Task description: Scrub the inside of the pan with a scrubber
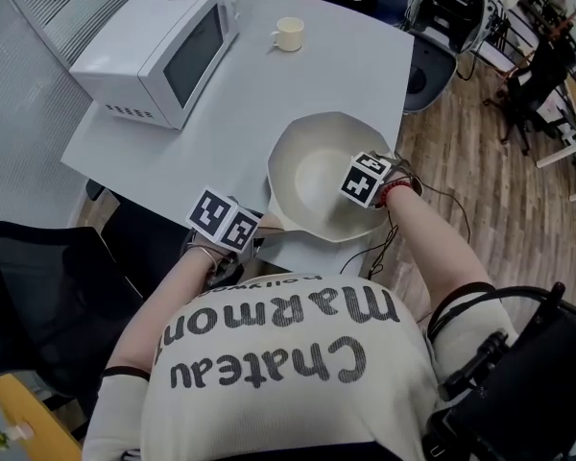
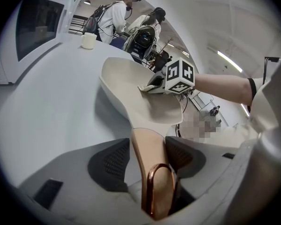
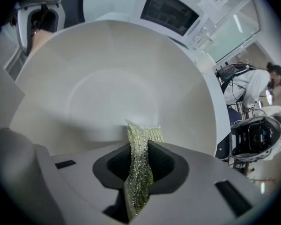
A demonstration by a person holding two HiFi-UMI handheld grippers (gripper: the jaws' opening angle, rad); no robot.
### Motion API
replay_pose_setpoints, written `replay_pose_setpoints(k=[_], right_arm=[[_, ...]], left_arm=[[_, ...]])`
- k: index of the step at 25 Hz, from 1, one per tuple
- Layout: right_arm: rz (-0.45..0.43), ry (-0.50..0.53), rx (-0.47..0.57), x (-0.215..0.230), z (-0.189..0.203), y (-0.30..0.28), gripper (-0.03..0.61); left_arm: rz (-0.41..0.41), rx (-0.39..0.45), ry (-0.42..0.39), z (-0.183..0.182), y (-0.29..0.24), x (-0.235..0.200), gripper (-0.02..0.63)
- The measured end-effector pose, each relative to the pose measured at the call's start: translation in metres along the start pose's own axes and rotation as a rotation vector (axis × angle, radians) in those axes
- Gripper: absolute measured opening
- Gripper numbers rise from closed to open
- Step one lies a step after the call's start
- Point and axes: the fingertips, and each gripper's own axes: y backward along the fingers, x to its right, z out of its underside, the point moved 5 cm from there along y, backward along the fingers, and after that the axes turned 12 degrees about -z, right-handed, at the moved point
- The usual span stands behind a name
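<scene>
Cream pan on a grey table: right gripper fingers pinch a green mesh scrubber, its tip just beyond them inside the pan bowl; left gripper fingers are opening, the tan pan handle between them

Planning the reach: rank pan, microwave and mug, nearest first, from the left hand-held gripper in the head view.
1. Pan: its handle sits between the left hand-held gripper's opening jaws.
2. Microwave: ahead, to the left.
3. Mug: farthest, beyond the pan.
</scene>
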Motion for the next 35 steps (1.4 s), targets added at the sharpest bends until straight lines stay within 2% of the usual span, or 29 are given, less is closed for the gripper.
replay_pose_setpoints(k=[3, 5, 7, 9, 13, 14, 16, 17, 18, 20, 21, 23, 26, 29, 32, 35], right_arm=[[-0.035, -0.131, 0.231, 0.001, -0.017, 0.028, 0.066], [-0.089, -0.238, 0.412, 0.005, -0.03, 0.052, 0.066], [-0.151, -0.331, 0.587, 0.007, -0.041, 0.074, 0.066], [-0.167, -0.419, 0.737, 0.007, -0.042, 0.093, 0.066], [-0.153, -0.674, 1.04, -0.005, -0.018, 0.124, 0.066], [-0.152, -0.751, 1.107, -0.011, -0.011, 0.127, 0.066], [-0.144, -0.88, 1.177, -0.025, -0.001, 0.126, 0.066], [-0.136, -0.92, 1.173, -0.033, 0.003, 0.123, 0.066], [-0.124, -0.941, 1.149, -0.042, 0.006, 0.12, 0.066], [-0.079, -0.945, 1.084, -0.064, 0.015, 0.117, 0.066], [-0.054, -0.947, 1.068, -0.075, 0.021, 0.118, 0.066], [-0.036, -0.967, 1.121, -0.097, 0.029, 0.128, 0.066], [-0.059, -0.982, 1.335, -0.119, 0.034, 0.161, 0.066], [0.011, -0.941, 1.488, -0.131, 0.047, 0.204, 0.066], [0.13, -0.902, 1.517, -0.143, 0.067, 0.237, 0.066], [0.193, -0.891, 1.489, -0.163, 0.083, 0.248, 0.066]], left_arm=[[-0.024, 0.002, -0.003, -0.003, 0.002, -0.008, 0.282], [-0.026, 0.014, -0.028, -0.007, 0.009, -0.015, 0.298], [-0.02, 0.066, -0.064, -0.011, 0.021, -0.024, 0.296], [-0.03, 0.192, -0.081, -0.019, 0.042, -0.035, 0.287], [-0.112, 0.64, 0.006, -0.047, 0.103, -0.057, 0.216], [-0.118, 0.732, 0.034, -0.052, 0.114, -0.059, 0.147], [-0.092, 0.837, 0.101, -0.061, 0.126, -0.059, 0.102], [-0.052, 0.864, 0.133, -0.064, 0.127, -0.056, 0.016], [0.008, 0.882, 0.155, -0.067, 0.125, -0.05, -0.009], [0.129, 0.891, 0.168, -0.066, 0.117, -0.033, -0.009], [0.158, 0.882, 0.162, -0.062, 0.112, -0.024, -0.009], [0.128, 0.846, 0.144, -0.053, 0.102, -0.014, -0.009], [0.044, 0.813, 0.126, -0.044, 0.095, -0.008, -0.009], [0.085, 0.82, 0.093, -0.039, 0.102, 0.003, -0.009], [0.108, 0.814, 0.074, -0.031, 0.114, 0.015, -0.009], [0.088, 0.813, 0.086, -0.014, 0.122, 0.023, -0.009]])
